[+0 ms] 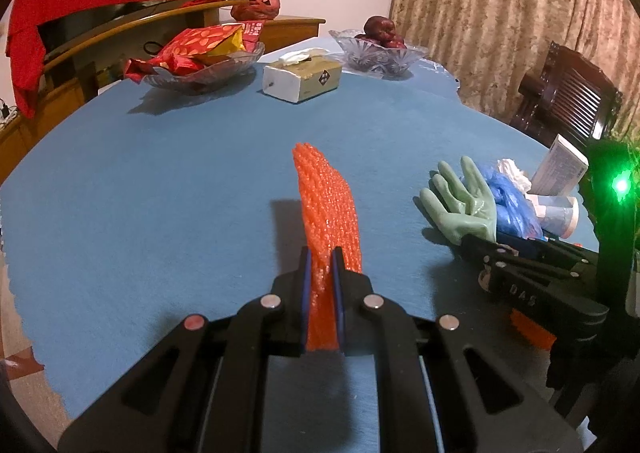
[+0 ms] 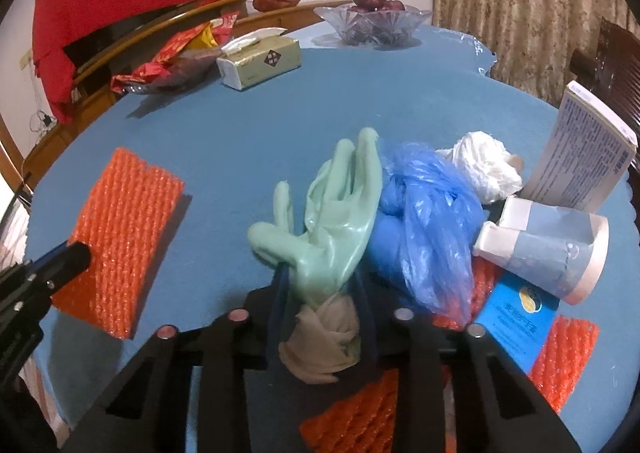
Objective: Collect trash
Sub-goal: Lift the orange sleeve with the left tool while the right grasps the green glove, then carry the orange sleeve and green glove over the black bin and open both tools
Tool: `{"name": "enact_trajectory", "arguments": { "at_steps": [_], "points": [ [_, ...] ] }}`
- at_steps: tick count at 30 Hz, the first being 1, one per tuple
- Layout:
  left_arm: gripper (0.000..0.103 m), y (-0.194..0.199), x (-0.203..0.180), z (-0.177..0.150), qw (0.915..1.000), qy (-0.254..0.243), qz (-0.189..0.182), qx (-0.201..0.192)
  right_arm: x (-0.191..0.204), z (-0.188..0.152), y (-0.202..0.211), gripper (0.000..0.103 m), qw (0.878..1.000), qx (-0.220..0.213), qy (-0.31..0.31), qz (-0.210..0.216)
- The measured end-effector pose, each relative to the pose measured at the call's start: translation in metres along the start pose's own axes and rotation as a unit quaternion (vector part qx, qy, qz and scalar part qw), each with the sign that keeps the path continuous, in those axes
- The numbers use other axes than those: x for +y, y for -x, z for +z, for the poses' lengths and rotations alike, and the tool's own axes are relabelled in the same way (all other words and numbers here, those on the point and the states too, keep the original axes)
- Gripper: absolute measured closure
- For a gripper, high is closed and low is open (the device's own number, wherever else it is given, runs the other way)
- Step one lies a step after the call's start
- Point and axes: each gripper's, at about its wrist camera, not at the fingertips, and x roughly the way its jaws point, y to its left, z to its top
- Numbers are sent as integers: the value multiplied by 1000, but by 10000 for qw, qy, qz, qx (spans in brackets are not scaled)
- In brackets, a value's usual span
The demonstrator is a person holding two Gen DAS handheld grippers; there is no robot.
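Note:
My left gripper (image 1: 322, 257) is shut on an orange foam net sheet (image 1: 326, 205) and holds it edge-up above the blue table (image 1: 160, 193). In the right wrist view the same sheet (image 2: 120, 229) shows flat-on at the left, with the left gripper (image 2: 76, 253) at its lower corner. My right gripper (image 2: 322, 281) has a pale green rubber glove (image 2: 336, 221) by its bunched cuff, the fingers pointing away. Beside the glove lie a blue plastic bag (image 2: 424, 229), a crumpled white tissue (image 2: 484, 165), a paper cup (image 2: 548, 249) on its side and a blue card (image 2: 520, 313).
More orange foam pieces (image 2: 568, 353) lie under the pile. A white carton (image 2: 580, 149) leans at the right edge. At the far side stand a tissue box (image 1: 302, 79), a glass dish of snack packets (image 1: 204, 61) and a glass fruit bowl (image 1: 380, 49). A dark chair (image 1: 568, 101) is beyond the table.

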Motion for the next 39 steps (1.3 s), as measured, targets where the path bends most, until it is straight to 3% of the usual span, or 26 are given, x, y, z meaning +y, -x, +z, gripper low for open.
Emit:
{"name": "enact_trajectory", "arguments": {
  "at_steps": [18, 29, 39],
  "points": [
    [94, 41, -25, 15, 9990, -103, -210, -371, -1, 10, 85, 77, 9965, -664, -114, 504],
    [94, 71, -67, 17, 9965, -354, -498, -573, -32, 4, 150, 77, 9930, -1117, -206, 315],
    [94, 100, -134, 13, 9889, -705, -1098, -704, -82, -25, 214, 77, 9886, -1421, -487, -110]
  ]
}}
